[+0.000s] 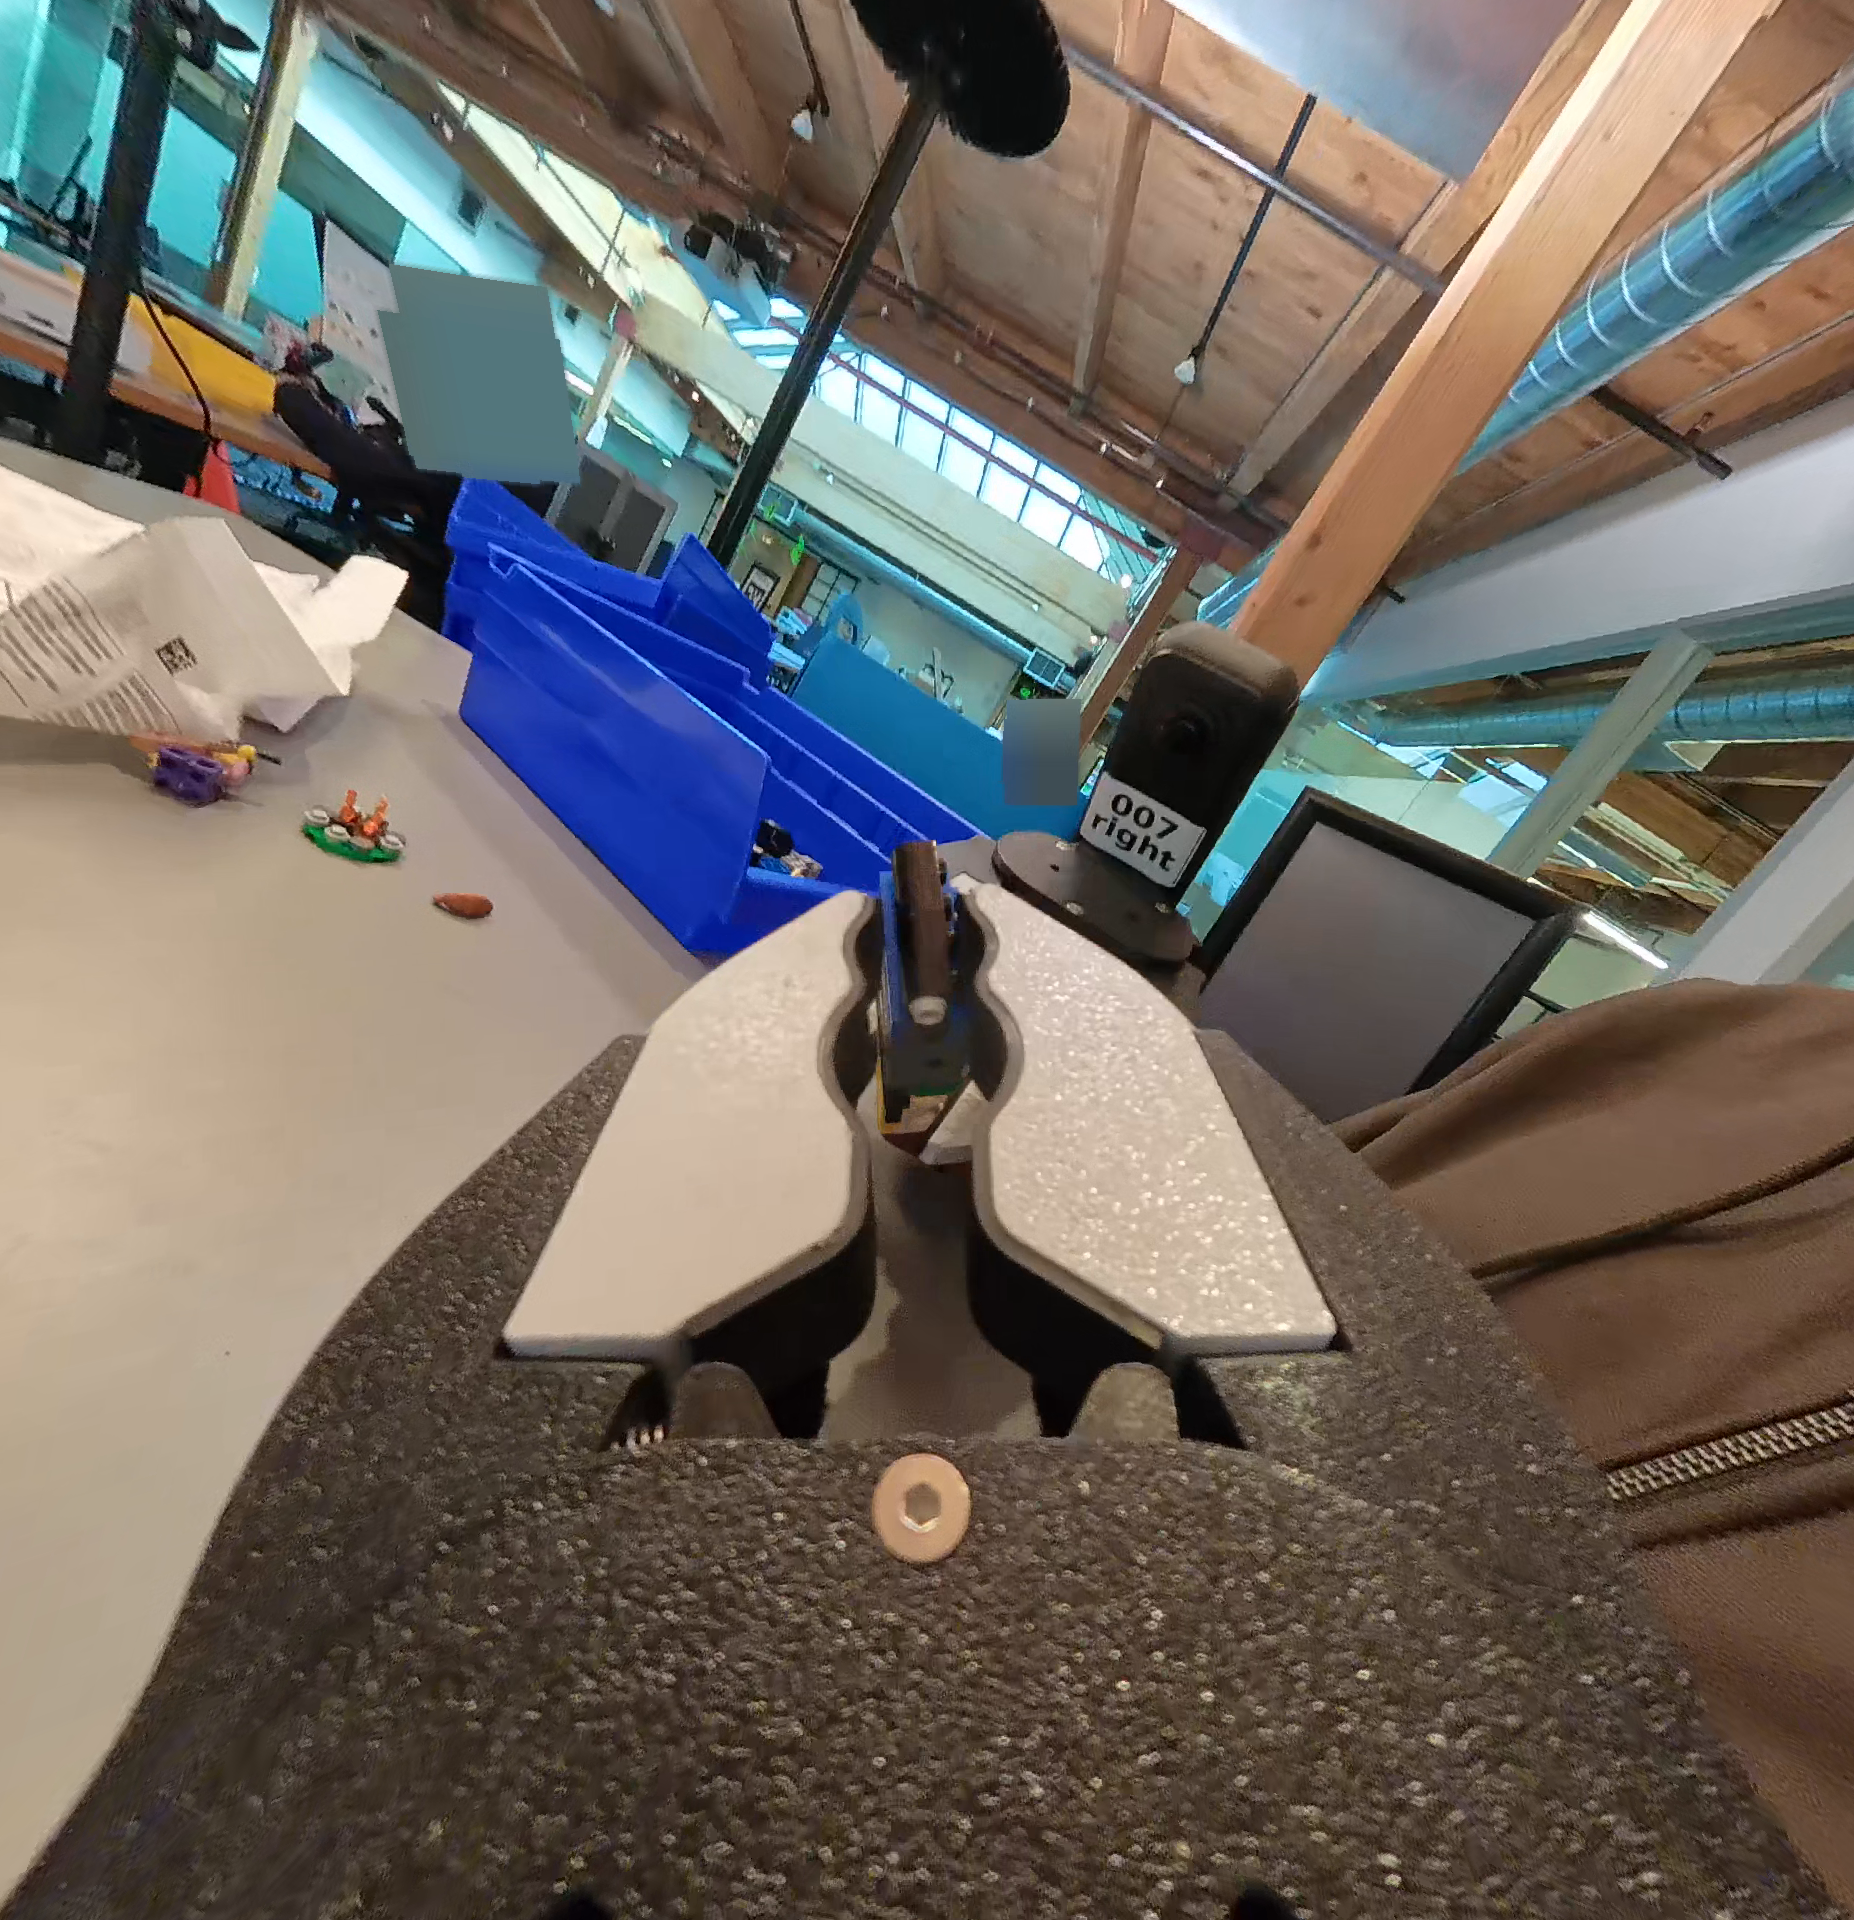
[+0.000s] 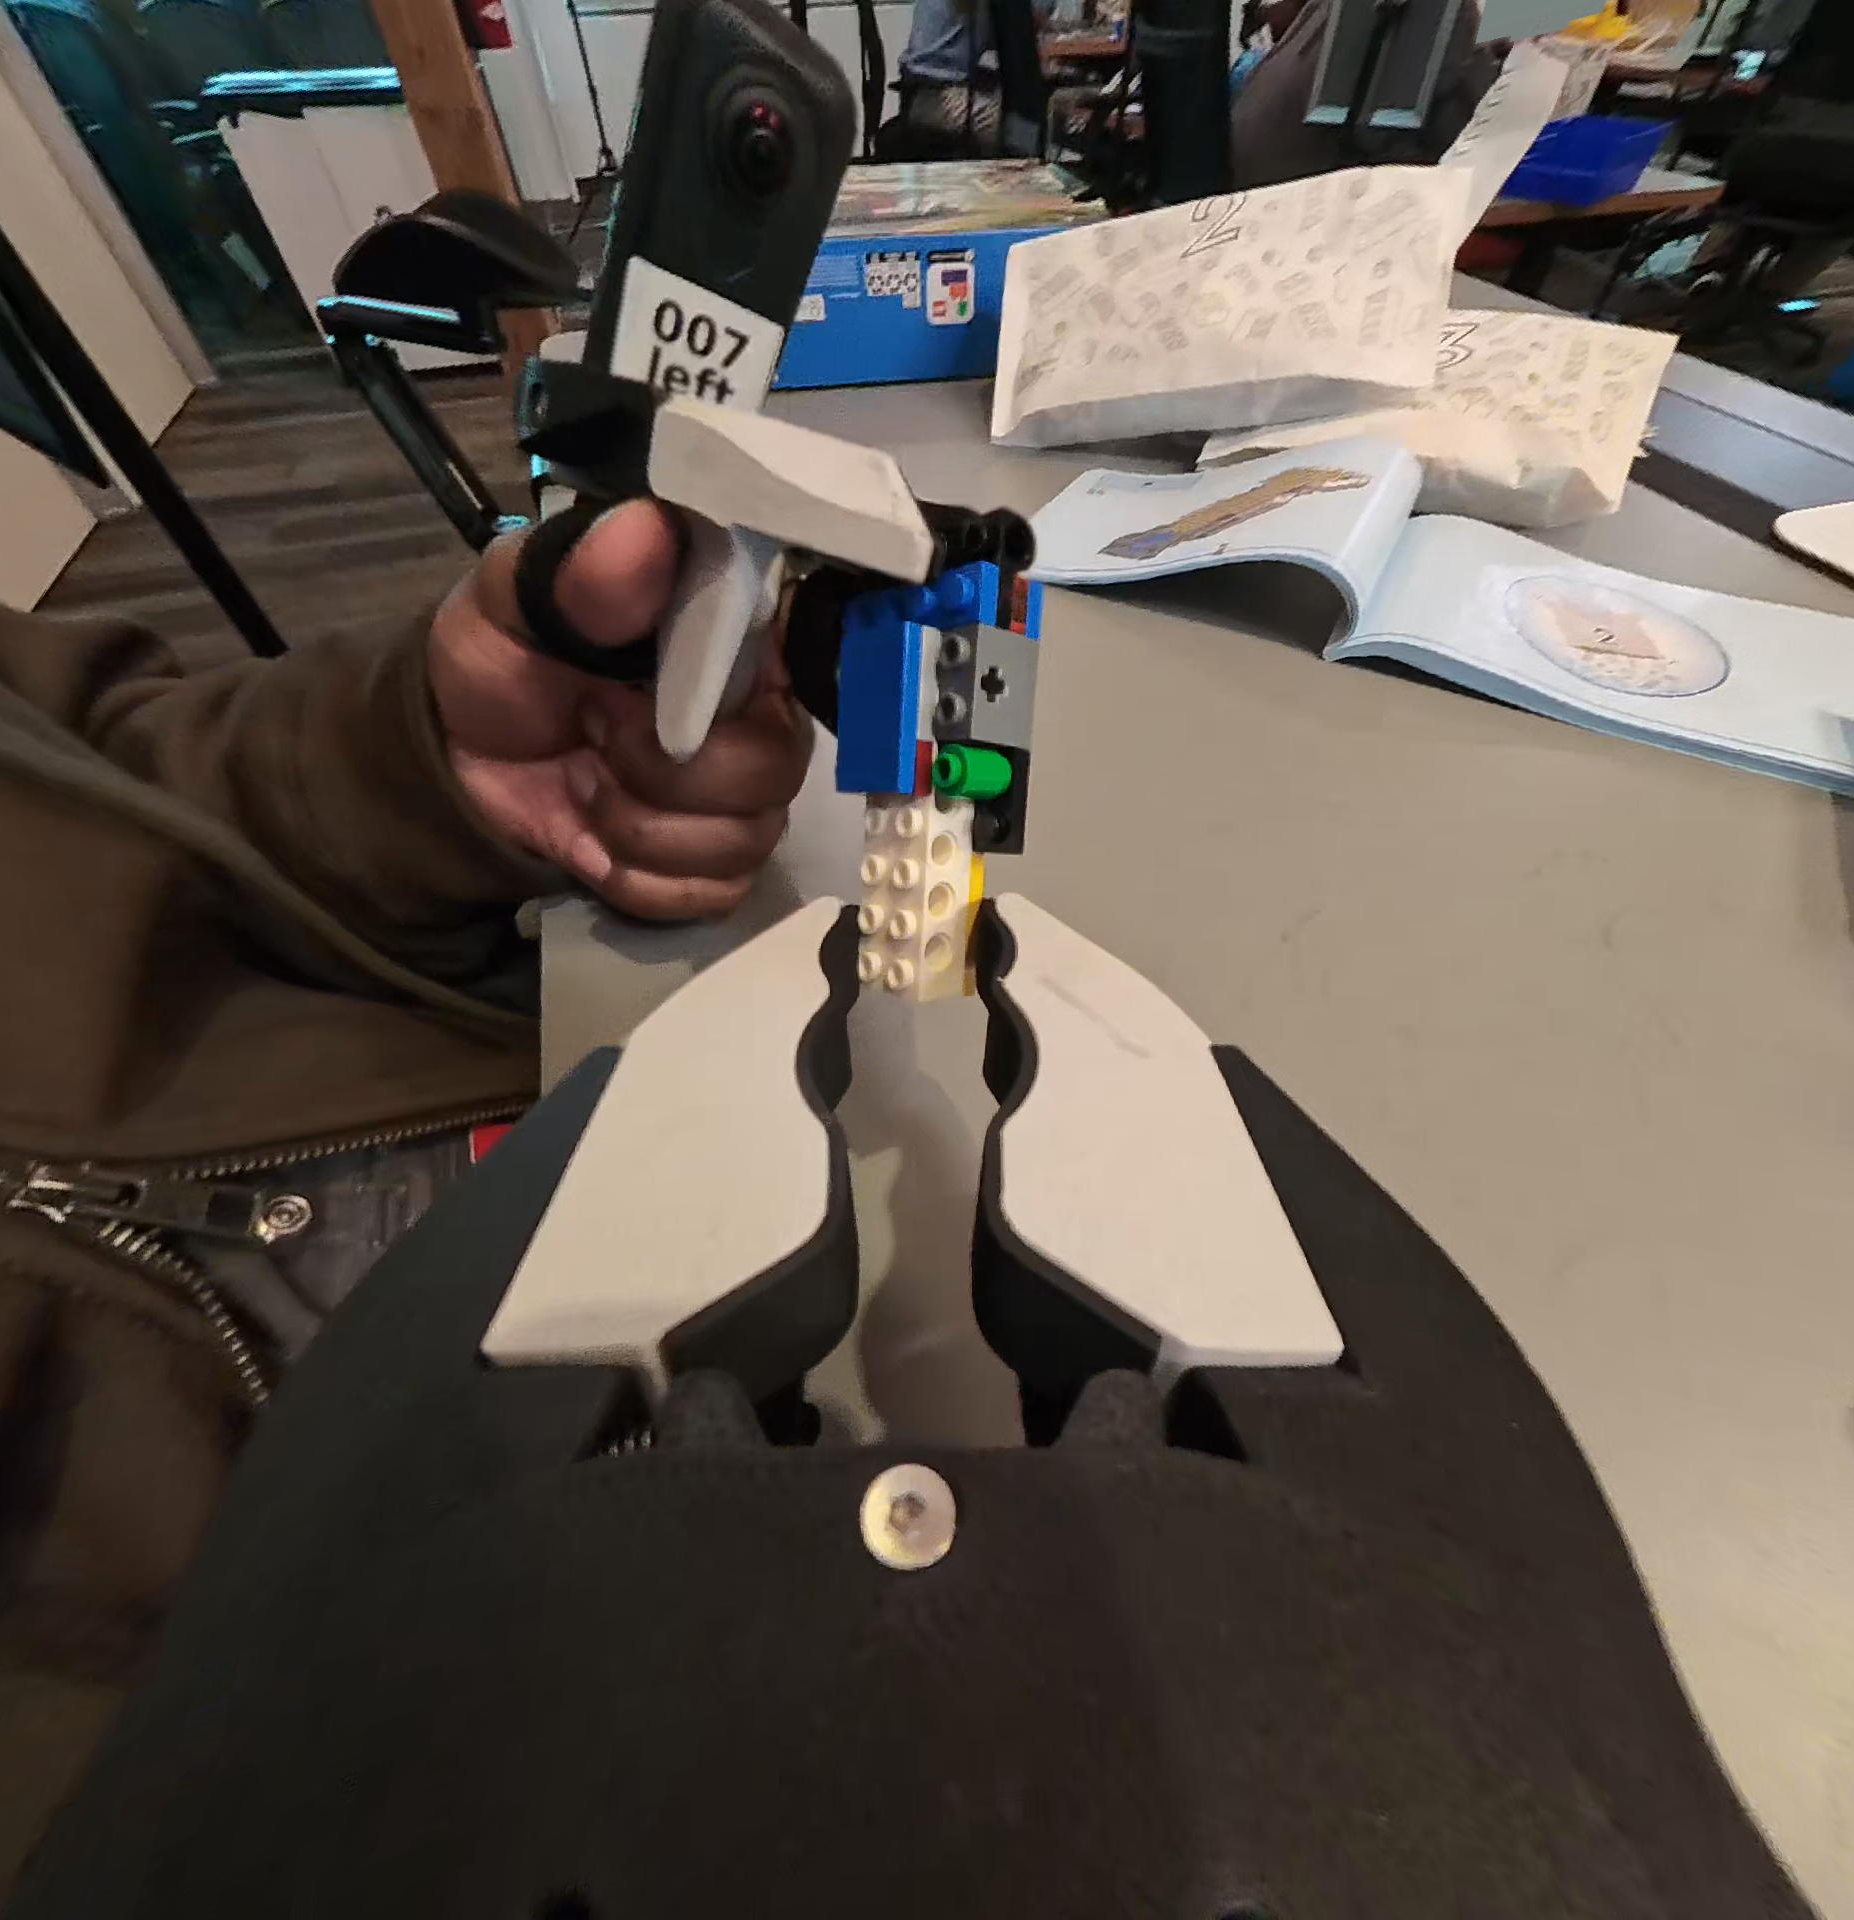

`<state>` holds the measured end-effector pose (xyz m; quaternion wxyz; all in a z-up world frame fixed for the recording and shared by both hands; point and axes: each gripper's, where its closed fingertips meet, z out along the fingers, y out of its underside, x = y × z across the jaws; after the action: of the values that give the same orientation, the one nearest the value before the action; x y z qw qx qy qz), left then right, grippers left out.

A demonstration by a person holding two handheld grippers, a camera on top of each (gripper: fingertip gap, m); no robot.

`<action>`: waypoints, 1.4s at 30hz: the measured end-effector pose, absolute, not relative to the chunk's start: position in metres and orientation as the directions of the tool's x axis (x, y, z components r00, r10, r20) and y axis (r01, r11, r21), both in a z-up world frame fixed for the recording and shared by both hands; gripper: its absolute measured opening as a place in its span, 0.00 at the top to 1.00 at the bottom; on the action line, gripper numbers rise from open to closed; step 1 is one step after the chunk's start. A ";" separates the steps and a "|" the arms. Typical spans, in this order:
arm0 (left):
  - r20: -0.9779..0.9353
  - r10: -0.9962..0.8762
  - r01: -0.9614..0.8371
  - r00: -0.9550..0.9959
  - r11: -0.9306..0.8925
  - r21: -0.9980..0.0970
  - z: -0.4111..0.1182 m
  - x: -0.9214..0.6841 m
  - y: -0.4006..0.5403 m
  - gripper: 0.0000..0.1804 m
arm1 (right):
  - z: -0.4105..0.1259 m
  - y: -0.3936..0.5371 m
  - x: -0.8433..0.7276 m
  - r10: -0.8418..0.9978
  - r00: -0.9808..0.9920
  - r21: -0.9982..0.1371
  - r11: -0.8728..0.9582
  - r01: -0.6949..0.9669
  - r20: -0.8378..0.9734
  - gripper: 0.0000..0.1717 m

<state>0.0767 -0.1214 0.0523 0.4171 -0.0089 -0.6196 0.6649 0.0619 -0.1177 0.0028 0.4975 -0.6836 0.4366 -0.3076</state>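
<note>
A small brick assembly (image 2: 881,707) of blue, grey, black and white bricks with a green pin (image 2: 970,771) hangs above the grey table (image 2: 1422,1039). My left gripper (image 2: 881,592) is shut on its blue upper end. A person's hand (image 2: 611,758) grips its handle. My right gripper (image 2: 918,935) is shut on the white brick (image 2: 907,904) at the lower end, with one pad on the studs and the other on a yellow plate. In the left wrist view my left gripper (image 1: 918,914) pinches the assembly (image 1: 918,997) edge-on. The right gripper's camera (image 1: 1193,748) stands just behind.
Blue bins (image 1: 611,727) stand ahead left. A small green build (image 1: 354,831), a purple piece (image 1: 187,774) and a brown piece (image 1: 464,906) lie on the table beside white paper bags (image 1: 123,623). An open booklet (image 2: 1525,613), paper bags (image 2: 1214,301) and a blue box (image 2: 881,312) lie behind. The tips of one gripper are about 5 centimetres away from the tips of the other.
</note>
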 end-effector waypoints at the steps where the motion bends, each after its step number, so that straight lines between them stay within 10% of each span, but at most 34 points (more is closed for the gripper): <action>1: 0.512 0.559 -0.543 -0.652 0.127 -0.830 0.051 0.076 -0.122 0.93 | 0.003 -0.119 0.061 -0.901 0.434 -0.947 -0.125 -0.295 -0.016 0.87; 21: 0.368 0.343 -0.408 -0.864 -0.048 -0.912 0.052 0.088 -0.125 0.93 | 0.034 -0.129 0.074 -0.779 -0.014 -0.777 -0.623 -0.089 0.626 0.91; 42: 0.085 0.201 -0.107 -0.976 -0.102 -0.989 0.052 0.074 -0.125 0.93 | 0.040 -0.120 0.072 -0.779 -0.009 -0.779 -0.627 -0.024 0.627 0.89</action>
<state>0.0744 -0.1249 0.0525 0.1041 -0.0354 -0.6618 0.7416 0.0717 -0.1202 0.0399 0.2961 -0.6385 0.3145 -0.6369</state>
